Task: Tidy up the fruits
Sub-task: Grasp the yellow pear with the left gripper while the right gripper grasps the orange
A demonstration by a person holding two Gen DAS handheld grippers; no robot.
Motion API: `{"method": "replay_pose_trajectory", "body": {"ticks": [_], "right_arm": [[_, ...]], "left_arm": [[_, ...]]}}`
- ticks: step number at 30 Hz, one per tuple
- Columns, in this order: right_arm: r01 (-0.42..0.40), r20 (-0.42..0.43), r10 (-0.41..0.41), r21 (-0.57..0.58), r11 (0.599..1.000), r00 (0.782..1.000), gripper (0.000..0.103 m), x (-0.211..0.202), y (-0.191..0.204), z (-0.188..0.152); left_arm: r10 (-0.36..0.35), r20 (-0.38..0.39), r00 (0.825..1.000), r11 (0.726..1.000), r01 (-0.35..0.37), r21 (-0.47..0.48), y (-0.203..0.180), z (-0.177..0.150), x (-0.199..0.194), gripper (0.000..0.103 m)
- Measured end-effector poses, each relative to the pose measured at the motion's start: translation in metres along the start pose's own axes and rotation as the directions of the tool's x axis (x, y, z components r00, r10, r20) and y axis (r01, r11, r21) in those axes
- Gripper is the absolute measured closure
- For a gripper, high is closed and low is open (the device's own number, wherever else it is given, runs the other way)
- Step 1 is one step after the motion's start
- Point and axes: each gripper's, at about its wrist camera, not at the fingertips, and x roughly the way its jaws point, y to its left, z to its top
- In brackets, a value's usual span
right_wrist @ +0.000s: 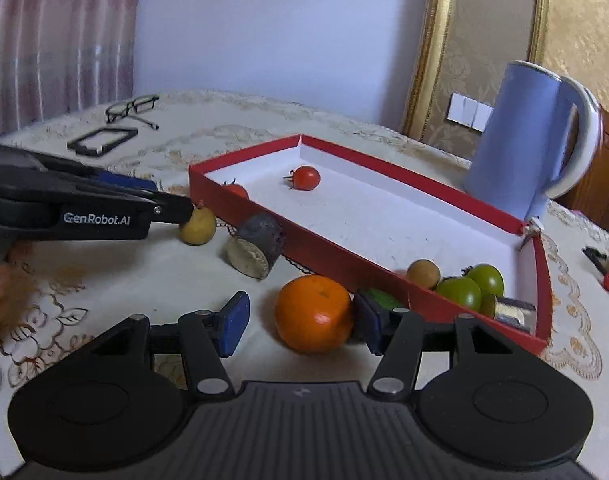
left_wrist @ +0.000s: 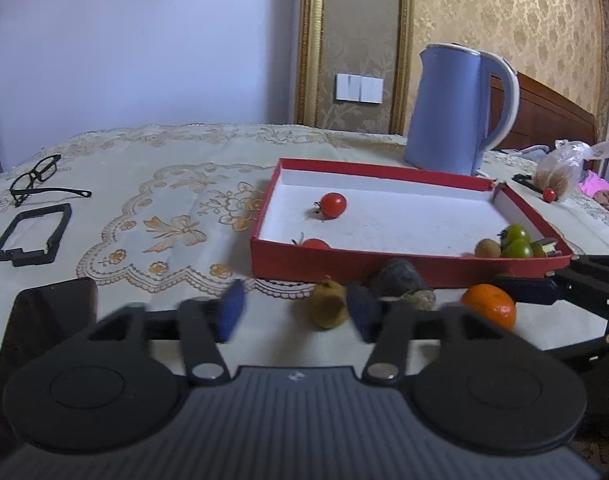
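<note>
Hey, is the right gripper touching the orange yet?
Touching. In the right wrist view, the right gripper has one pad against the orange; the other pad stands apart.

Box (right_wrist: 288,236): centre of the right wrist frame, on the tabletop (right_wrist: 144,280).
In box: two tomatoes (right_wrist: 306,177) at the upper left end; round fruits (right_wrist: 458,292) bunched at the lower right end.
Before box: orange (right_wrist: 313,313) lower centre, cut fruit (right_wrist: 256,249) and small pear (right_wrist: 198,227) further left.
Behind box: kettle (right_wrist: 524,140), upper right.
Upper left: glasses (right_wrist: 131,106), frame piece (right_wrist: 103,141) just below.
</note>
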Motion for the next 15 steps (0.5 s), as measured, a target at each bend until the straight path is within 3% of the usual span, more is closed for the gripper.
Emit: {"method": "replay_pose_trajectory", "body": {"ticks": [3,5,7,13,15], "right_arm": [[0.021,-0.014,-0.022,-0.059,0.998,1.0,0.047,0.004,0.006,0.002],[0.041,-0.019,-0.043,-0.083,0.996,0.999,0.055,0.001,0.009,0.001],[0.067,-0.016,-0.069,-0.105,0.992,0.997,0.062,-0.004,0.009,-0.002],[0.044,0.014,-0.044,-0.013,0.999,0.999,0.062,-0.026,-0.004,-0.014],[0.036,0.029,-0.037,0.017,0.999,0.999,0.062,-0.034,-0.008,-0.018]], "left_arm": [[0.021,0.024,1.0,1.0,-0.02,-0.01,0.001,0.0,-0.002,0.02],[0.026,0.032,0.999,1.0,-0.026,-0.015,0.003,0.0,-0.003,0.016],[0.007,0.025,1.0,1.0,-0.006,-0.014,0.004,0.001,-0.002,0.015],[0.008,-0.018,1.0,0.995,-0.007,0.095,-0.012,0.002,0.008,0.019],[0.002,-0.046,0.999,0.992,0.004,0.125,-0.018,0.001,0.013,0.034]]}}
